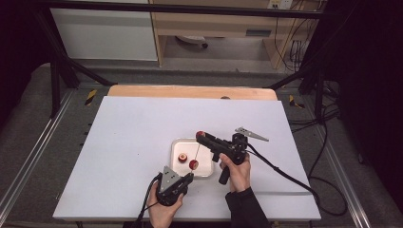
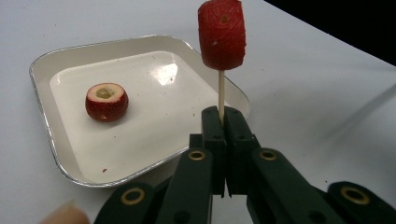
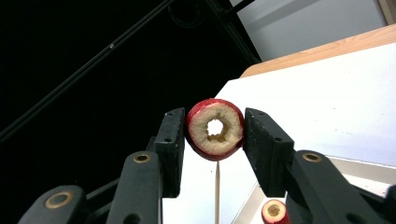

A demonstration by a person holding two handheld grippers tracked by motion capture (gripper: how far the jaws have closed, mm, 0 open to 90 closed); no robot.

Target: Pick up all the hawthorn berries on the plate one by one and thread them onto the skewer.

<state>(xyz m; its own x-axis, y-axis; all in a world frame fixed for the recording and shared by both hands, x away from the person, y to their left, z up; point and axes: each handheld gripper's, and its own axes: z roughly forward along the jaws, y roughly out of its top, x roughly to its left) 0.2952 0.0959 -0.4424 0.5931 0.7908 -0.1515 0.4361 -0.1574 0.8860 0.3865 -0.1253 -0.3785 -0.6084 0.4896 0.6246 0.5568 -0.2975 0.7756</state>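
Note:
My left gripper (image 1: pixel 189 178) (image 2: pixel 222 114) is shut on a thin wooden skewer (image 2: pixel 221 93) that stands upright. A red fruit piece (image 2: pixel 222 33) (image 1: pixel 193 165) is threaded on the skewer above the jaws. Above it, my right gripper (image 1: pixel 200 136) (image 3: pixel 215 130) is shut on a cored red fruit ring (image 3: pixel 215 129), whose pale flesh and centre hole face its camera. The skewer's upper end (image 3: pixel 217 196) rises just under this ring. A second cored red piece (image 2: pixel 106 101) (image 1: pixel 182 157) (image 3: pixel 274 211) lies in the white square tray (image 1: pixel 173 145) (image 2: pixel 42 116).
The tray sits mid-front on a white board (image 1: pixel 133 133) laid over a wooden table (image 1: pixel 190 91). Black cables (image 1: pixel 285 173) trail from the right gripper across the board's right side. Dark frame bars stand beyond the table.

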